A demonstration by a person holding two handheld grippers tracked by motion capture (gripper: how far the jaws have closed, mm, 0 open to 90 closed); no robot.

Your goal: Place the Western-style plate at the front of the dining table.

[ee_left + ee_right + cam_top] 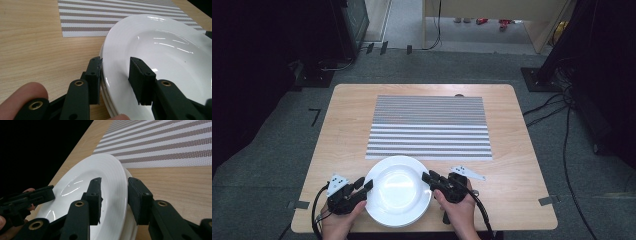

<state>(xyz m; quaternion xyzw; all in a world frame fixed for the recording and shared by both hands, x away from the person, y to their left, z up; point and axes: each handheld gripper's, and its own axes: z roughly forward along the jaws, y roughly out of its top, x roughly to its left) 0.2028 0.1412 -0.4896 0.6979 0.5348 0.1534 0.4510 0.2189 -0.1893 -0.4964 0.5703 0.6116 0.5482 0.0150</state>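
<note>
high view first: i see a white plate [398,191] at the near edge of the wooden surface [347,130], a little left of the middle, with its far rim just touching the near edge of a grey striped placemat [429,127] that lies flat across the middle of the surface. from the side the plate reads as the top of a small stack, with more white rims showing under it.

my left claw [366,184] sits at the plate's left rim, the hand [339,220] behind it coming in from the near edge. in the left gripper view the left claw [115,72] straddles that rim: one jaw stands on the outside of the stack, against the rims, the other lies inside on the top plate's sloping face. the jaws are drawn in close around the rim, so i read it as clamped on the plate.

my right claw [428,176] is at the plate's right rim. in the right gripper view the right claw [114,195] has one jaw inside the bowl of the plate and one outside the rim, both close against the china, so that side is clamped on the plate too. the left claw shows at the far side of the plate in that view.

a grey three-cornered plate [467,172] tops the right claw.
</note>
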